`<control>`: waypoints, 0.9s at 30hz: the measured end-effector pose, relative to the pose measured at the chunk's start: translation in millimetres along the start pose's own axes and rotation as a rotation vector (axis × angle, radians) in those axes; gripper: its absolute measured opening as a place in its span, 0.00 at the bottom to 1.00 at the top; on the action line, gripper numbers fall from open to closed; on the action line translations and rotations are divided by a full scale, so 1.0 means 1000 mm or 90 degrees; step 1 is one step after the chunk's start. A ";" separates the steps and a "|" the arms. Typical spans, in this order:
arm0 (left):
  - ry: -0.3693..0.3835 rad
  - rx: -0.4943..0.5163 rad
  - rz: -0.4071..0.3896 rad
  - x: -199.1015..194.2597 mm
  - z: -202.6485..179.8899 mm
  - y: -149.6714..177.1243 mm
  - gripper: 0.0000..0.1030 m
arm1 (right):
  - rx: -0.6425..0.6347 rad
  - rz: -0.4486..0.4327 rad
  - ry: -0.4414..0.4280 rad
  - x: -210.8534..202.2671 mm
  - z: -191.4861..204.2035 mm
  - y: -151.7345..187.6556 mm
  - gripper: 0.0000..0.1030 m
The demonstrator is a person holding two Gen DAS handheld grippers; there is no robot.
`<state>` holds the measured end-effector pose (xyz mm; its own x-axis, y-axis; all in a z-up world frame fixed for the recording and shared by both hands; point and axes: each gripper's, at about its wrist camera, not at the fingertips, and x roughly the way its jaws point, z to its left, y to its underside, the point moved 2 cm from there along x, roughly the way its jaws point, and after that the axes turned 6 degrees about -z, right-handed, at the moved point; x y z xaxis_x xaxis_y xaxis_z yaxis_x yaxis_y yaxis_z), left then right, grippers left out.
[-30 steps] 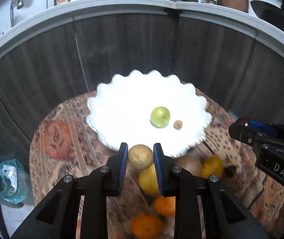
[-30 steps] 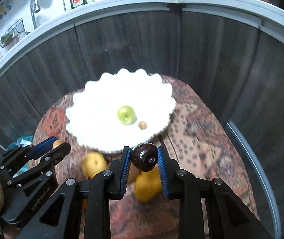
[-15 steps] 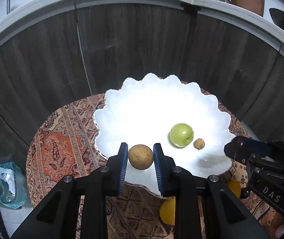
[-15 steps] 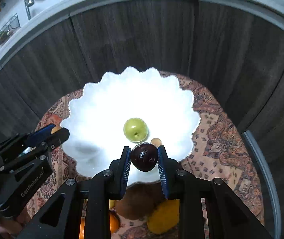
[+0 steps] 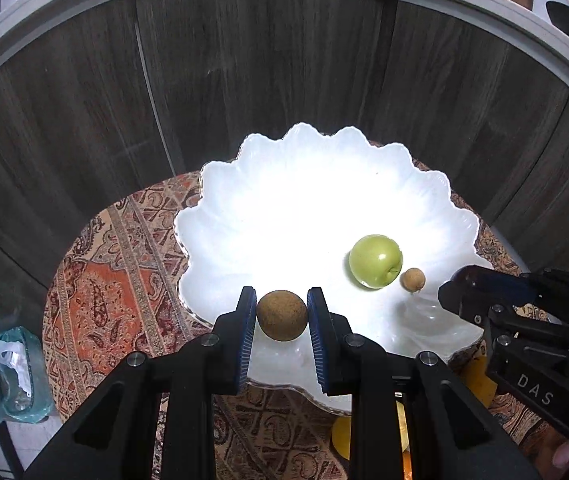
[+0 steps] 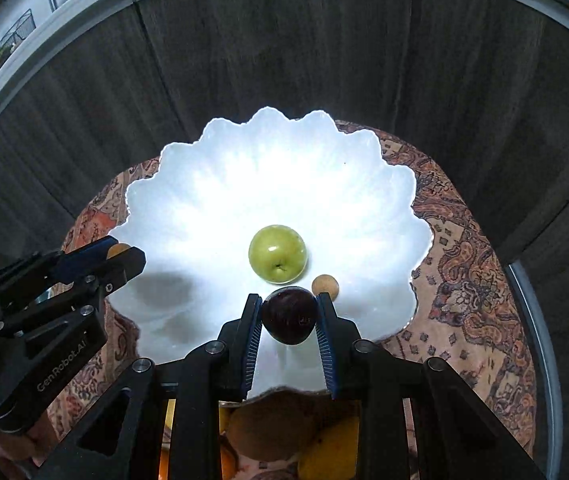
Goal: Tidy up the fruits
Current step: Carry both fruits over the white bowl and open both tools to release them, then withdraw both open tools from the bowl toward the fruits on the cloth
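**Two fruits poised over the bowl**

With both claws tilted down over the white scalloped bowl (image 5: 220, 184), you are set to release. Your left claw (image 5: 281, 316) is clamped on a rough brown round fruit (image 5: 281, 315), above the near-left of the bowl. Your right claw (image 6: 289, 316) pinches a dark plum (image 6: 289, 315), just in front of the green apple (image 6: 278, 253) and the small tan fruit (image 6: 325, 283) already inside. Lower them first, I'd judge, so neither rolls; more fruit waits on the patterned worktop cloth (image 5: 100, 288).

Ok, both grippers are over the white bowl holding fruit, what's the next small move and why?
Probably lower both a little, then open. The left gripper grips a brown fruit and the right gripper a dark plum, both above the bowl, not resting in it.
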<state>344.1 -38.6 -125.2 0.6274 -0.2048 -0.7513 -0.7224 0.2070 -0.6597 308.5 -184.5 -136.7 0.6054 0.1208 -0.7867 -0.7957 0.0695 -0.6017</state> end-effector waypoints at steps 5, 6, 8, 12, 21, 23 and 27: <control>-0.006 0.005 0.001 -0.004 -0.003 0.000 0.42 | 0.001 0.003 -0.002 0.000 -0.002 -0.002 0.28; -0.013 0.006 -0.002 -0.006 -0.003 -0.001 0.46 | 0.000 0.003 -0.004 0.000 -0.002 -0.003 0.30; -0.022 0.006 -0.009 -0.011 -0.002 -0.001 0.58 | -0.002 -0.001 0.000 -0.003 -0.004 -0.004 0.37; -0.049 0.009 -0.022 -0.023 0.000 -0.003 0.68 | -0.008 -0.025 0.027 -0.014 -0.006 -0.008 0.68; -0.080 -0.008 -0.053 -0.057 0.003 -0.002 0.95 | -0.013 -0.071 0.088 -0.050 -0.008 -0.015 0.83; -0.082 -0.019 -0.058 -0.065 0.001 -0.002 0.97 | -0.013 -0.081 0.092 -0.059 -0.009 -0.014 0.84; -0.092 -0.023 -0.080 -0.084 -0.005 -0.002 0.98 | -0.010 -0.103 0.098 -0.081 -0.010 -0.015 0.87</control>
<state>291.3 -26.7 -60.8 0.7465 -0.0866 -0.6597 -0.6442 0.1542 -0.7492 271.8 -205.3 -65.7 0.7221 -0.0432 -0.6904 -0.6879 0.0604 -0.7233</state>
